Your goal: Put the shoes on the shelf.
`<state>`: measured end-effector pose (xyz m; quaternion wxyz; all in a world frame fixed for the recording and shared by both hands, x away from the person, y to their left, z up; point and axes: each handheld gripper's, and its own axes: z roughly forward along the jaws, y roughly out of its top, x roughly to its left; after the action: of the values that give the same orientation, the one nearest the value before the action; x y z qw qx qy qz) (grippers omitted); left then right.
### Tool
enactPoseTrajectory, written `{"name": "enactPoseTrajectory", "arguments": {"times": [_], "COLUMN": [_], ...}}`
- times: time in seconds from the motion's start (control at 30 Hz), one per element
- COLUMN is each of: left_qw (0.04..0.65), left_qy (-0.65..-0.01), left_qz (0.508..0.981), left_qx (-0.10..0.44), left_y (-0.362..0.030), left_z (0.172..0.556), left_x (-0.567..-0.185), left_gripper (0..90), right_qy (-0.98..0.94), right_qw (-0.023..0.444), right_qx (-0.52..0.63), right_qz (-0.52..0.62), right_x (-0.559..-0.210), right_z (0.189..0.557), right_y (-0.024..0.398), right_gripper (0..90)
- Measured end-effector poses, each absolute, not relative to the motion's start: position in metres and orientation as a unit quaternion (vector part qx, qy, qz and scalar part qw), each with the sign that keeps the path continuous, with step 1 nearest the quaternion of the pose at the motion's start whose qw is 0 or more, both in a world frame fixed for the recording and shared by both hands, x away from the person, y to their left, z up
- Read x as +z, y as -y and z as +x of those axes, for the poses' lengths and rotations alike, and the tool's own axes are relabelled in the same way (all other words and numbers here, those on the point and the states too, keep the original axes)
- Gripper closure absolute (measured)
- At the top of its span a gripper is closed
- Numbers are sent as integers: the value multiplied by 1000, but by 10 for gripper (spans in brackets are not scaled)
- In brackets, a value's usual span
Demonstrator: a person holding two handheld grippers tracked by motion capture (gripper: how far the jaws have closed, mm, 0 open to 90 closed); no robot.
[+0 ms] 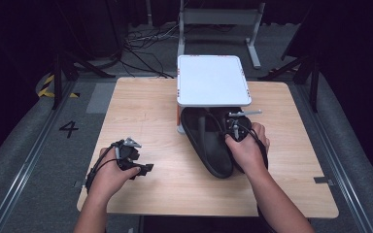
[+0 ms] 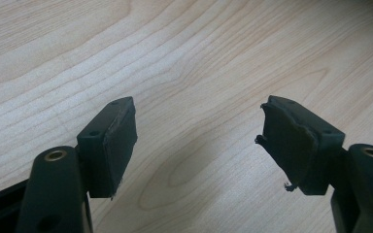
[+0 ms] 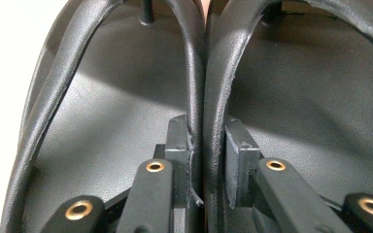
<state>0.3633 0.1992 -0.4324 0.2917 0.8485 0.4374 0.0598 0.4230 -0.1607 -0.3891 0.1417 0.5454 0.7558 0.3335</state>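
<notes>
Forearms are reaching over the wooden table [image 1: 141, 109]. The left gripper [image 1: 135, 162] is resting wide open at eight o'clock; the right gripper [image 1: 237, 132] is pinching both sandals' [image 1: 209, 145] straps [image 3: 201, 73] together, centre-right, under the white stand [image 1: 212, 80].

Two black flip-flops [image 1: 212, 145] lie side by side on the table [image 1: 145, 121], soles down, their toe ends tucked under a small white stand [image 1: 212, 80] and their heels toward the person. Their smooth, leather-like straps [image 3: 201, 82] meet in the middle, the two inner straps pressed together between the right gripper's fingers [image 3: 177, 141].
</notes>
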Motion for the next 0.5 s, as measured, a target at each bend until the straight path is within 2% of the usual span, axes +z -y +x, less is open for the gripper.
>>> {"name": "enactPoseTrajectory", "arguments": {"times": [0.5], "left_qw": [293], "left_qy": [-438], "left_qz": [847], "left_qx": [61], "left_y": [-201], "left_z": [368], "left_x": [-433], "left_gripper": [293], "right_qy": [-730], "right_qw": [143], "right_qx": [335], "right_qz": [579], "right_x": [-388], "right_z": [451], "right_y": [147], "right_gripper": [762]}}
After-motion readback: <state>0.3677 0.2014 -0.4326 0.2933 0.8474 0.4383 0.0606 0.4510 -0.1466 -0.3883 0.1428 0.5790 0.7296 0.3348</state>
